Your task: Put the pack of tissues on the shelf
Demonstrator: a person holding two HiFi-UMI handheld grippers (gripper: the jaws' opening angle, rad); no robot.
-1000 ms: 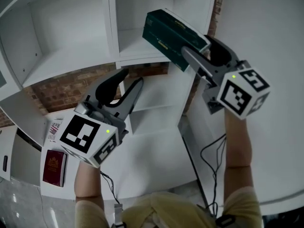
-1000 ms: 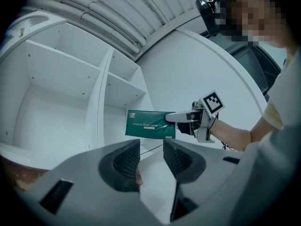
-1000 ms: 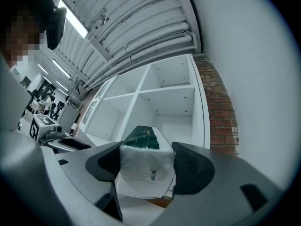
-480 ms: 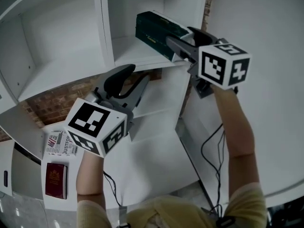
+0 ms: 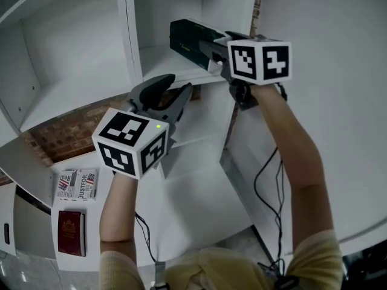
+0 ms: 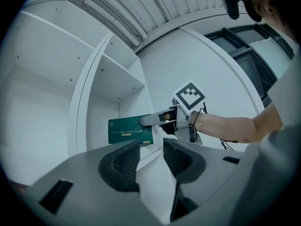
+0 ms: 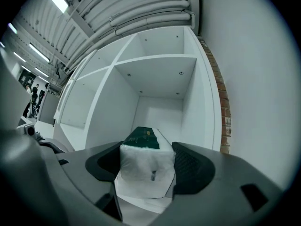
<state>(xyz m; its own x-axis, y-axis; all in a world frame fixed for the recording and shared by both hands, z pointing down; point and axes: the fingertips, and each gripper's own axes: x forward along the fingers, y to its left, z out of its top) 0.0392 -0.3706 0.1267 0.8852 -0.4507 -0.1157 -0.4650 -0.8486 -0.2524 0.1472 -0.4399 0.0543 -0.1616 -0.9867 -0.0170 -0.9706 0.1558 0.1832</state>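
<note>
The pack of tissues (image 5: 188, 40) is dark green with white ends. My right gripper (image 5: 208, 52) is shut on its near end and holds it lengthwise in the mouth of a white shelf compartment (image 5: 158, 62), low over the shelf board. Whether it touches the board I cannot tell. In the right gripper view the white end (image 7: 143, 160) fills the gap between the pads and the compartment (image 7: 157, 109) lies straight ahead. My left gripper (image 5: 175, 89) hangs open and empty below and left of the pack. In the left gripper view, the pack (image 6: 129, 131) and the right gripper (image 6: 151, 123) show beyond the left gripper (image 6: 150, 157).
The white shelving unit has more compartments to the left (image 5: 66, 47) and a lower board (image 5: 193, 132). Brick wall (image 5: 66, 122) shows behind it and a plain white wall (image 5: 332, 71) stands at the right. A dark red booklet (image 5: 71, 231) and a printed packet (image 5: 77, 184) lie low at the left.
My right gripper has carried the pack left and forward into the compartment's mouth. The left gripper has shifted slightly up and right, still open.
</note>
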